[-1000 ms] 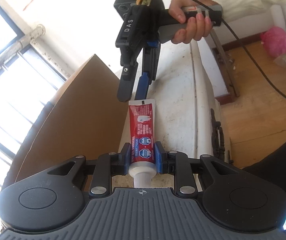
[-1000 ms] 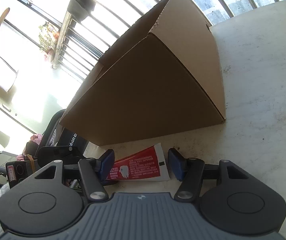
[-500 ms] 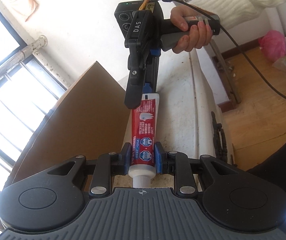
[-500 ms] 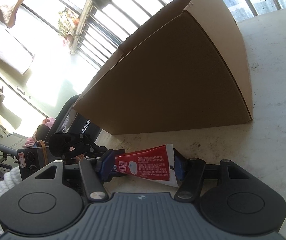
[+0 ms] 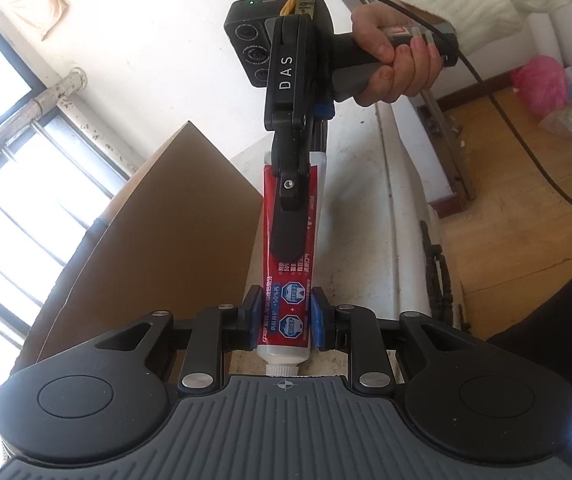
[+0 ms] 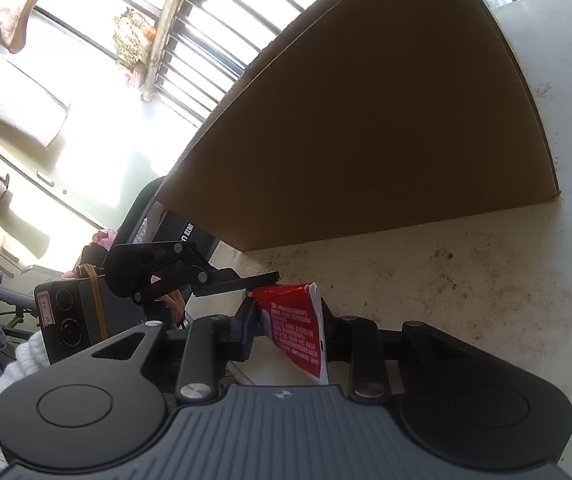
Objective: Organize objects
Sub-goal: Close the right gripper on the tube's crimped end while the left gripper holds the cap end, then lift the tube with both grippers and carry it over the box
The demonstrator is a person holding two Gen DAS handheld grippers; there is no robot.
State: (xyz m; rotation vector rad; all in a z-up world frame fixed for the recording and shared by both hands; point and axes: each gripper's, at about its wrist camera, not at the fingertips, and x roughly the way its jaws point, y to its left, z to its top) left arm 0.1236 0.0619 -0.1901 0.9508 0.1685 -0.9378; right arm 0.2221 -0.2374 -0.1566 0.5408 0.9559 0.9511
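The desk (image 6: 485, 280) is an off-white, speckled surface running from the near foreground to the far edge in both wrist views; a wooden floor (image 5: 525, 208) lies to its right in the left wrist view.

The cardboard box (image 6: 365, 120) stands on the desk, brown and plain. In the left wrist view the cardboard box (image 5: 158, 232) occupies the left side; in the right wrist view it fills the far centre, its lower edge touching the desk.

The right claw (image 5: 301, 208) enters the left wrist view from the far side, held by a hand (image 5: 397, 68) in a white knitted sleeve. Its two fingers straddle the flat crimped end of the toothpaste tube (image 5: 289, 272). In the right wrist view the right claw (image 6: 286, 332) has its blue pads close against either face of the tube end (image 6: 301, 332); firm contact on both faces cannot be confirmed.

The left claw (image 5: 284, 316) is pressed together on the toothpaste tube near the cap end, with a blue pad touching each side. In the right wrist view the left claw (image 6: 262, 280) appears at the left, reaching the tube from the opposite end.

The toothpaste tube is red with a white shoulder and threaded neck. It is held above the desk, just right of the cardboard box, spanning between the two claws.
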